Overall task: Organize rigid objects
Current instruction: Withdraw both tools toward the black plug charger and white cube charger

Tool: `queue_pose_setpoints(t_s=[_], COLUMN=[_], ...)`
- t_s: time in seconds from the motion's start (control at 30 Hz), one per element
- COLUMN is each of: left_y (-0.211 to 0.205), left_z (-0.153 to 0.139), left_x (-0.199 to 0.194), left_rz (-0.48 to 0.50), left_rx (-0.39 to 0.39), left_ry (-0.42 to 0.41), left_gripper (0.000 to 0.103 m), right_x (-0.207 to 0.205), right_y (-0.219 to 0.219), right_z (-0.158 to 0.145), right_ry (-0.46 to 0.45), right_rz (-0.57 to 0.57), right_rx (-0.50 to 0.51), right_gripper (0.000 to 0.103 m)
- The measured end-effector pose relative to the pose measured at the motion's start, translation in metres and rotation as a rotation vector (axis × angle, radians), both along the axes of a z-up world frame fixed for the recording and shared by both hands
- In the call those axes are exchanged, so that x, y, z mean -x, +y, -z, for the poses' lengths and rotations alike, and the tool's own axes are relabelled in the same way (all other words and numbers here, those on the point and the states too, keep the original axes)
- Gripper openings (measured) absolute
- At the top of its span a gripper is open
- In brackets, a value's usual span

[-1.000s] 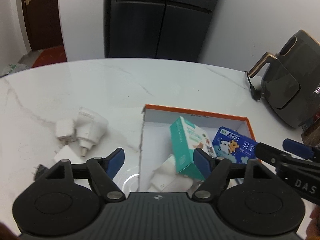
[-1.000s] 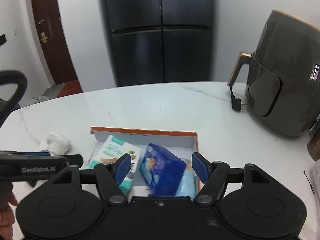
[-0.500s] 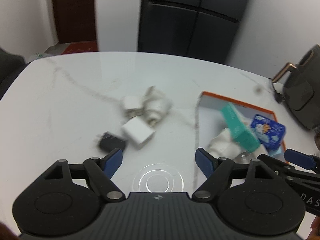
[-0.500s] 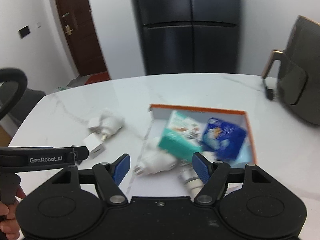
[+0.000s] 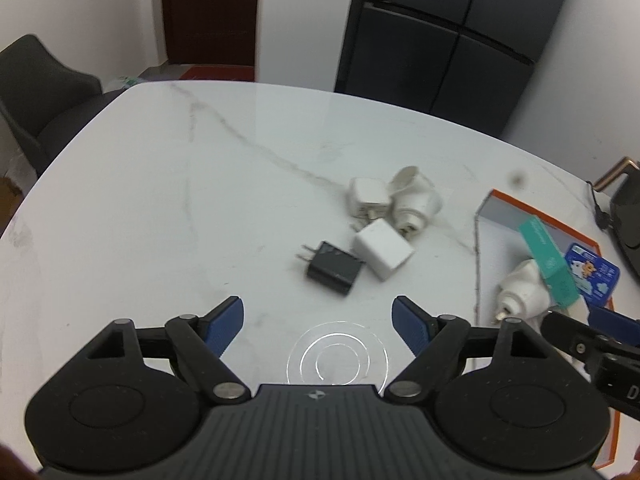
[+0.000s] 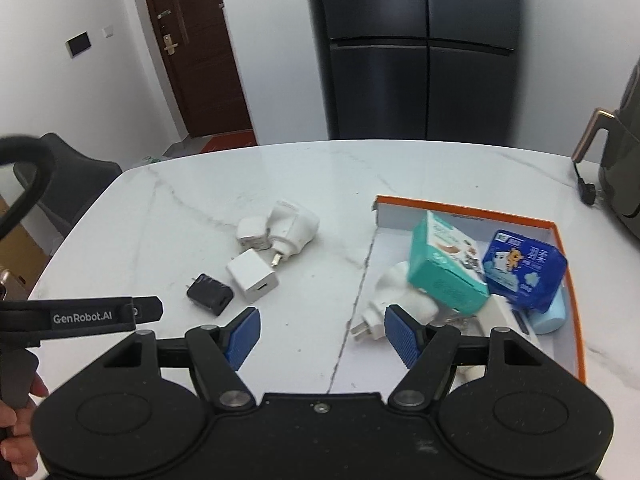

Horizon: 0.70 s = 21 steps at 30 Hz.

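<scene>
Currently, both grippers hover over the near edge of the marble table (image 5: 160, 168), and each holds nothing. The left gripper (image 5: 318, 320) has its fingers spread wide; the right gripper (image 6: 322, 332) likewise stands fully spread.

Four chargers lie in a cluster near the table's middle, left of the box (image 6: 464, 210):
- black charger (image 5: 332, 267), prongs pointing left, nearest the left gripper;
- square white charger (image 5: 383, 254), touching the black one;
- small white charger (image 5: 368, 196), behind it;
- round white plug (image 5: 416, 196), beside the small one.

The box, at the right side, already holds a white plug (image 6: 400, 296), a teal carton (image 6: 444, 268) and a blue pack (image 6: 524, 272).

Handling judgement: the black charger is likely light, stiff and smooth-sided. Grip across its two flat faces at mid-body, clear of the prongs. A grip on the prongs or a corner could let it twist out. Its contact with the square white charger may nudge that unit on approach.
</scene>
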<state>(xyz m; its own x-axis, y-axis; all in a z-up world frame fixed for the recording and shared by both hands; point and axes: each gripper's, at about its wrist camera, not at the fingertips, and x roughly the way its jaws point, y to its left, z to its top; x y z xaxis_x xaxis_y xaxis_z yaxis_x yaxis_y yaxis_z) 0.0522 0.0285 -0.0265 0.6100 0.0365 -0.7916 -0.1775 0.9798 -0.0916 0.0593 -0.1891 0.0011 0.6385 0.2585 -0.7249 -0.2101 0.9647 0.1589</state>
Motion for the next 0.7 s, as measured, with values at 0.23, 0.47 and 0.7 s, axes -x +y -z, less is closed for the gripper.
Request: queue_pose_setpoints(t_s=[0.23, 0.47, 0.7], left_y=[0.012, 0.008, 0.002], left_z=[0.013, 0.038, 0.065], left_x=[-0.005, -0.031, -0.061], left_rz=[-0.011, 0.072, 0.209], left_rx=[-0.001, -0.003, -0.029], left_ry=[0.031, 0.043, 0.012], left_gripper=[0.083, 0.086, 0.087], right_x=[-0.001, -0.003, -0.008], right_y=[0.008, 0.011, 0.01], right_z=[0.005, 0.012, 0.023], right_ry=[0.013, 0.03, 0.056], right_rz=[0.001, 0.004, 0.042], right_rx=[-0.004, -0.008, -0.015], right_gripper=[0.082, 0.082, 0.082])
